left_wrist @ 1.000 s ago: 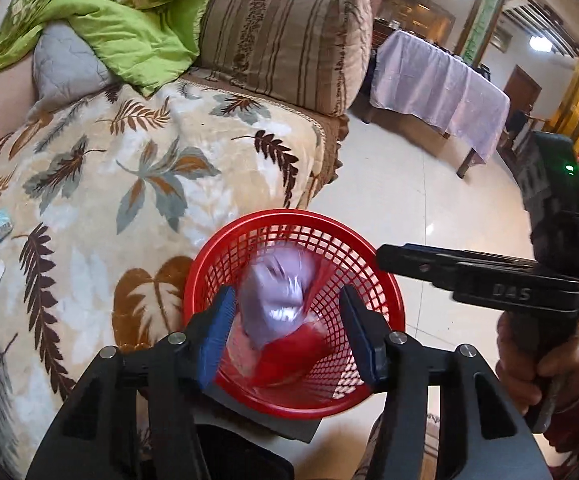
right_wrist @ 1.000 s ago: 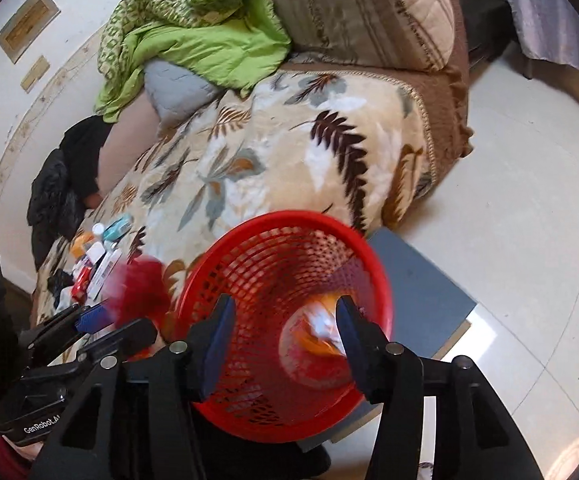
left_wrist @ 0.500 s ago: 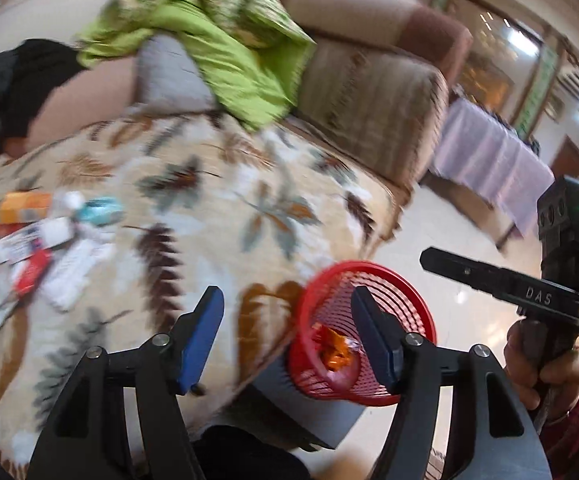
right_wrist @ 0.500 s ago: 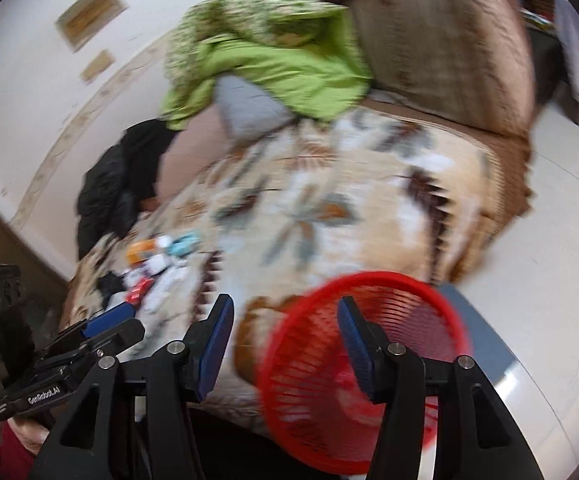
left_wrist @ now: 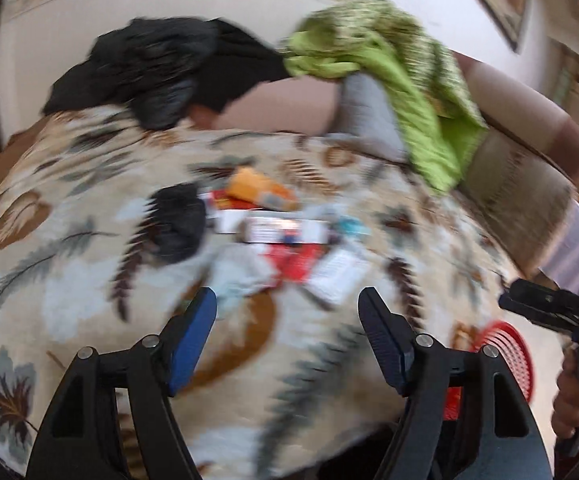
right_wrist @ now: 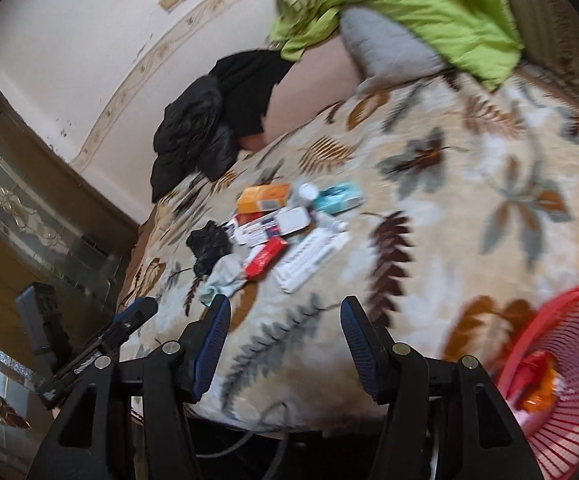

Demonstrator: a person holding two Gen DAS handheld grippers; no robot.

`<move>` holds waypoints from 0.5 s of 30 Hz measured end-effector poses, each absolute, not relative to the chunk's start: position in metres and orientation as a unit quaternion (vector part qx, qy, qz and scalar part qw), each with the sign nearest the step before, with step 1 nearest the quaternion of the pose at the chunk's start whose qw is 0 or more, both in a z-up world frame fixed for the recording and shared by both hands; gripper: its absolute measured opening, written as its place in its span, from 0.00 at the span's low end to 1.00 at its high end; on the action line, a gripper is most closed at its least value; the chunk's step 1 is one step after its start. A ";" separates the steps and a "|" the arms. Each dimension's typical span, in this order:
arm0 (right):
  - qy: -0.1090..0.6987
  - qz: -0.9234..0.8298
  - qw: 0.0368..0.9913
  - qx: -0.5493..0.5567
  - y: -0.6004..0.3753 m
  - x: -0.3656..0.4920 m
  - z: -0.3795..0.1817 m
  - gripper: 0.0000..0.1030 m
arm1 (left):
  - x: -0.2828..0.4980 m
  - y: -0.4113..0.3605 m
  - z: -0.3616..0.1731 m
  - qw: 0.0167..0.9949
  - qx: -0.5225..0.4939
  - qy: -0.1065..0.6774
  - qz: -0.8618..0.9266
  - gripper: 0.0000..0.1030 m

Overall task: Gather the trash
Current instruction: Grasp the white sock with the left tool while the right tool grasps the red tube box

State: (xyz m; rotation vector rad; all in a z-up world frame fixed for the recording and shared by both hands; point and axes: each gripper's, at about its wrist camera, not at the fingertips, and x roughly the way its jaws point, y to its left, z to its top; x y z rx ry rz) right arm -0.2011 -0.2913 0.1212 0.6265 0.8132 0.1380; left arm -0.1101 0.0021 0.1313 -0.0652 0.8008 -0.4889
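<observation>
I am holding both my left gripper [left_wrist: 287,330] and right gripper [right_wrist: 285,334] with jaws spread and empty, aiming at the trash pile [right_wrist: 285,228] on the leaf-print blanket [right_wrist: 469,208], while the red basket [right_wrist: 569,380] is sitting low to my right for drops.

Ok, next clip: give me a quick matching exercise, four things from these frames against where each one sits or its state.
Things:
1. red basket
2. orange box
3. green quilt
4. left gripper

Places or states:
A. at the far edge of the litter pile
B. open, holding nothing
C. beside the sofa seat, wrappers inside
D. heaped against the sofa back

Pairs: 1-C, 2-A, 3-D, 4-B
</observation>
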 end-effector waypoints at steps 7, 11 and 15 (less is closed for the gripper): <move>0.434 0.087 0.831 0.336 -0.253 -0.117 0.074 0.60 | -0.052 0.005 0.076 0.878 -0.029 0.437 -0.192 0.70; 0.458 0.072 0.821 0.334 -0.240 -0.080 0.050 0.60 | -0.026 -0.002 0.052 0.874 -0.040 0.451 -0.176 0.70; 0.465 0.059 0.816 0.337 -0.236 -0.055 0.036 0.59 | -0.006 -0.016 0.033 0.868 -0.038 0.462 -0.178 0.64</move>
